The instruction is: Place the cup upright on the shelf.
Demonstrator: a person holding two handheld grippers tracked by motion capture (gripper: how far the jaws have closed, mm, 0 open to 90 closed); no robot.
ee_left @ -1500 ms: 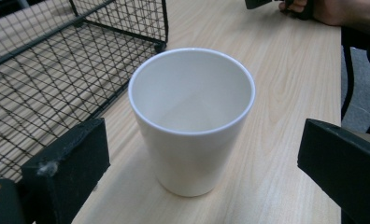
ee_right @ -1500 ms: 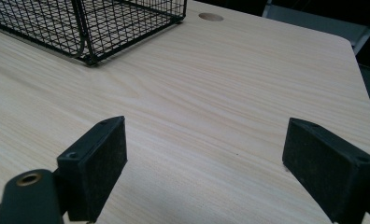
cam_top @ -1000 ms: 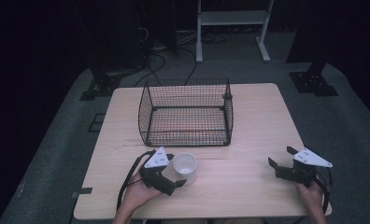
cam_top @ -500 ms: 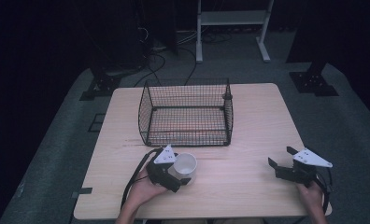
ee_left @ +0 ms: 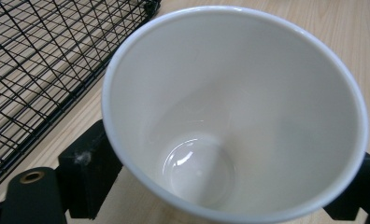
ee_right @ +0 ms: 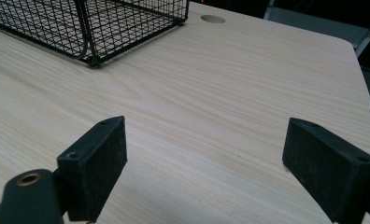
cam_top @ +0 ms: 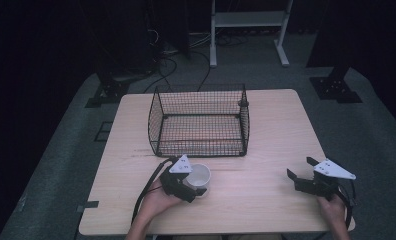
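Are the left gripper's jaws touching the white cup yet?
Touching. The left gripper view shows both black jaws pressed against the white cup sides, having just closed on it.

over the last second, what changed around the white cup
The left gripper has just been closing its jaws, and they now clamp the white cup from both sides in front of the wire basket. The cup stands where it was. The right gripper stayed open over the bare table.

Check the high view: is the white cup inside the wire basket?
No, the white cup stands on the table in front of the wire basket, between the left gripper's jaws.
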